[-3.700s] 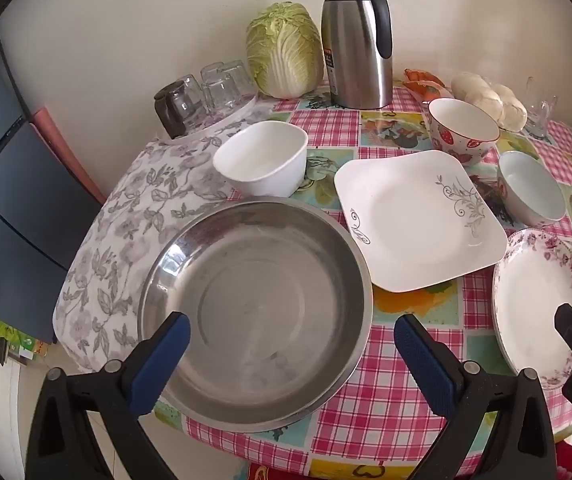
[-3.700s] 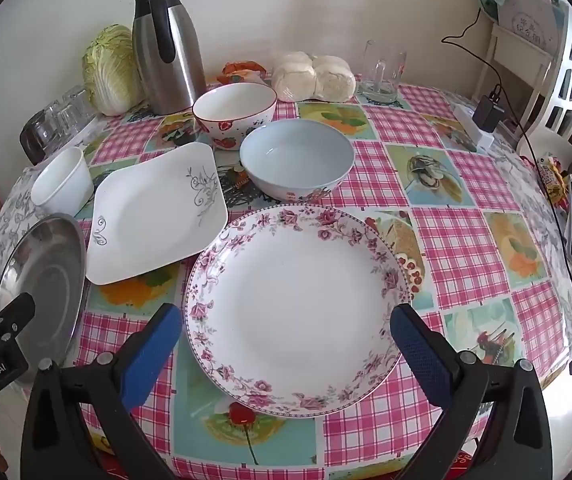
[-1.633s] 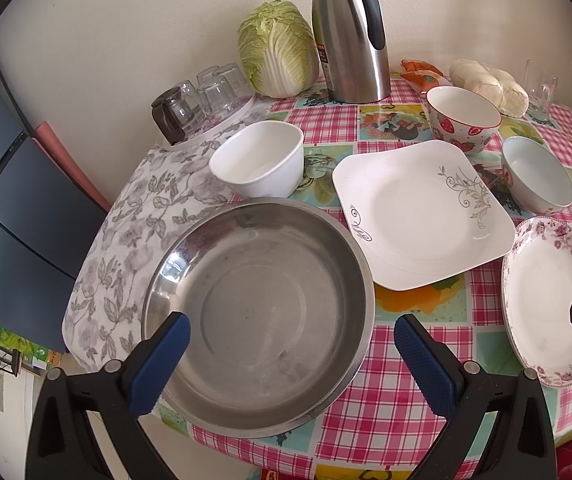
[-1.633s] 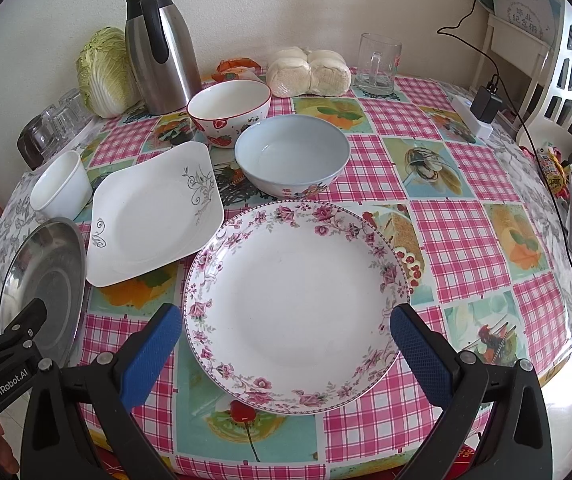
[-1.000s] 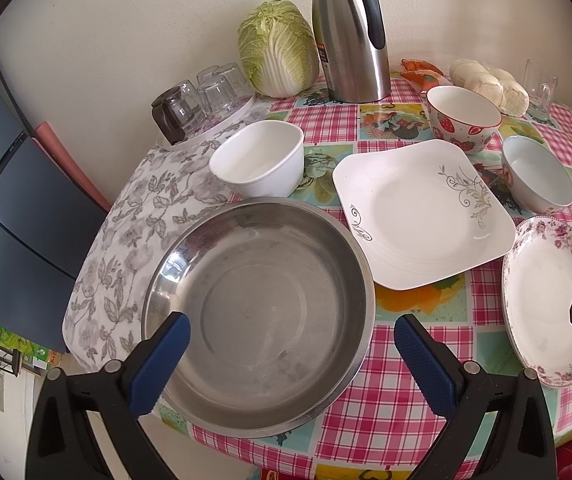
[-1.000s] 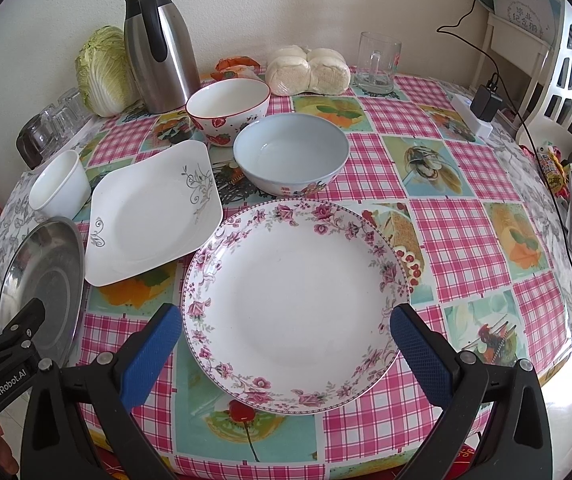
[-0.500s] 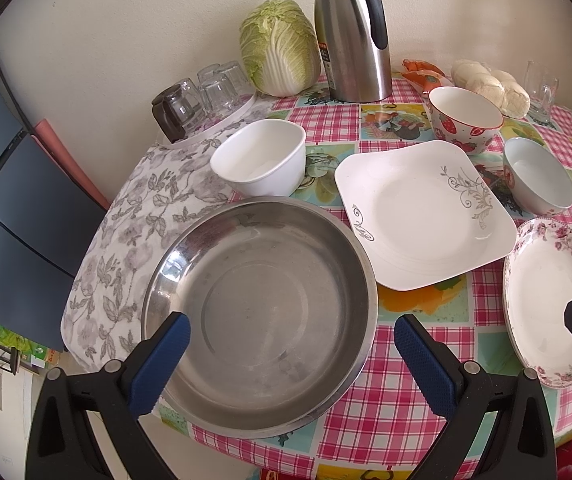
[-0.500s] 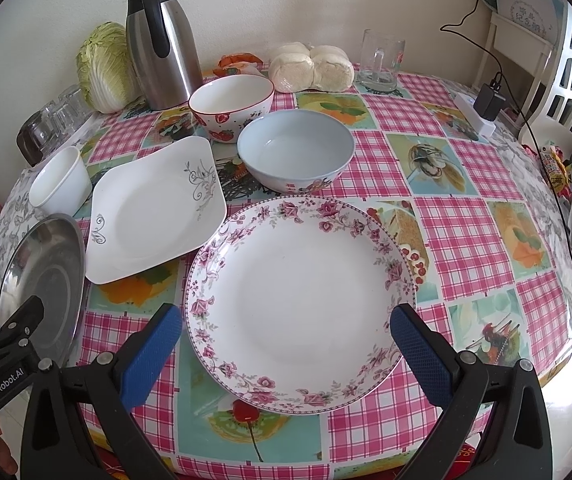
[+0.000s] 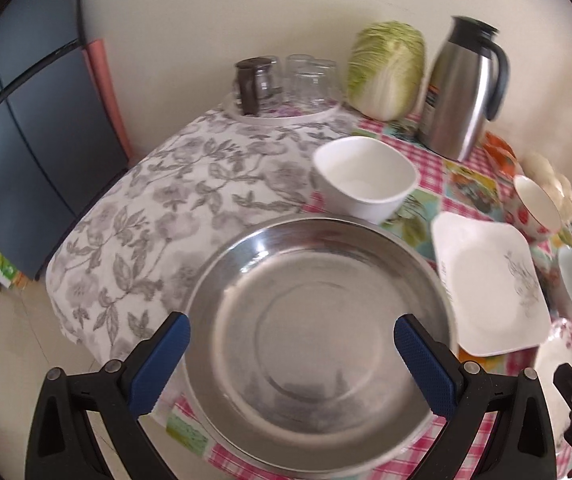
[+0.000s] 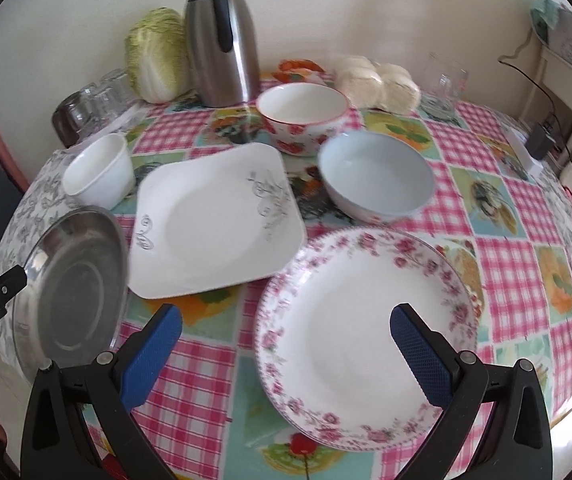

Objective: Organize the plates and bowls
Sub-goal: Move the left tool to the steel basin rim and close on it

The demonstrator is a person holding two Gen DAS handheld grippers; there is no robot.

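A steel pan (image 9: 317, 328) lies at the table's near left edge, and my left gripper (image 9: 291, 354) hangs open over its near half. The pan (image 10: 70, 292) also shows at the left of the right wrist view. Behind it stands a small white bowl (image 9: 363, 180). A square white plate (image 10: 214, 216) lies mid-table, with a red-patterned bowl (image 10: 301, 114) and a pale blue bowl (image 10: 377, 178) behind it. My right gripper (image 10: 286, 352) is open above the left half of a floral-rimmed plate (image 10: 365, 332).
A steel thermos (image 10: 222, 36), a cabbage (image 10: 158, 54), upturned glasses (image 9: 286, 80), white buns (image 10: 377, 78) and a glass mug (image 10: 443, 82) line the back by the wall. A charger and cable (image 10: 541, 140) lie at the right. The table edge drops off close to both grippers.
Both grippers have swung left and slightly forward; the dishes have slid right in each view. Both stay open, and no dish has moved on the table.
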